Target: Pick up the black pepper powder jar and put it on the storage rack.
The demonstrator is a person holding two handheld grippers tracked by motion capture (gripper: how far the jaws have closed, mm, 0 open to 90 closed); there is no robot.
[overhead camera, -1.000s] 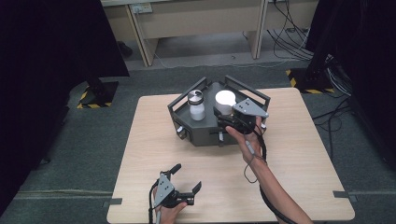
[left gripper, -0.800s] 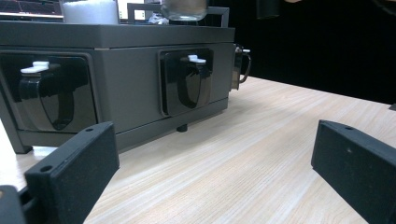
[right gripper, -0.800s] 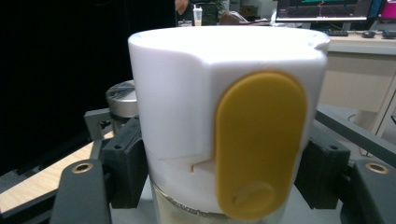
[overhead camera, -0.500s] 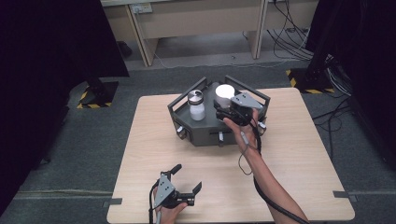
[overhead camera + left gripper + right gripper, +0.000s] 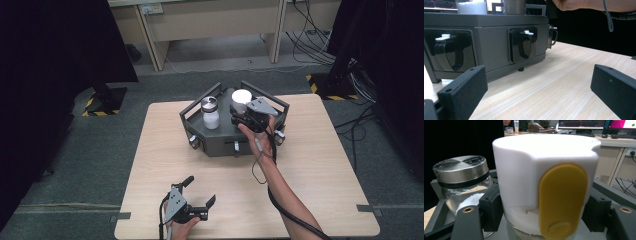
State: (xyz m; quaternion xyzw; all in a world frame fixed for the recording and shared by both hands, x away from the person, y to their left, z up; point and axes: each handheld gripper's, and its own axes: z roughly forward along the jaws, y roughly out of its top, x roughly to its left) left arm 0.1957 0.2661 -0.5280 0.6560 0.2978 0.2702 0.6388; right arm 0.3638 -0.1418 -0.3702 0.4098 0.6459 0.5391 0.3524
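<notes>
Right gripper (image 5: 541,220) pinching white jar (image 5: 544,185) atop dark box (image 5: 227,142), near box's right rear corner. Keep upright, clear steel-lidded jar (image 5: 210,113). Left gripper (image 5: 197,197) spread, idle near table's front edge.

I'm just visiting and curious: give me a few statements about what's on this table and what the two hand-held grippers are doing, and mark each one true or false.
1. The right gripper is clamped around the white container with a yellow tab. True.
2. The left gripper holds the glass jar with a metal lid. False: its jaws stand open and empty over the wooden table, near the front edge.
3. The glass jar stands on top of the dark grey box. True.
4. The jar's lid is off. False: the metal lid sits on it.
5. The grey box has small white latches on its front panels. True.
</notes>
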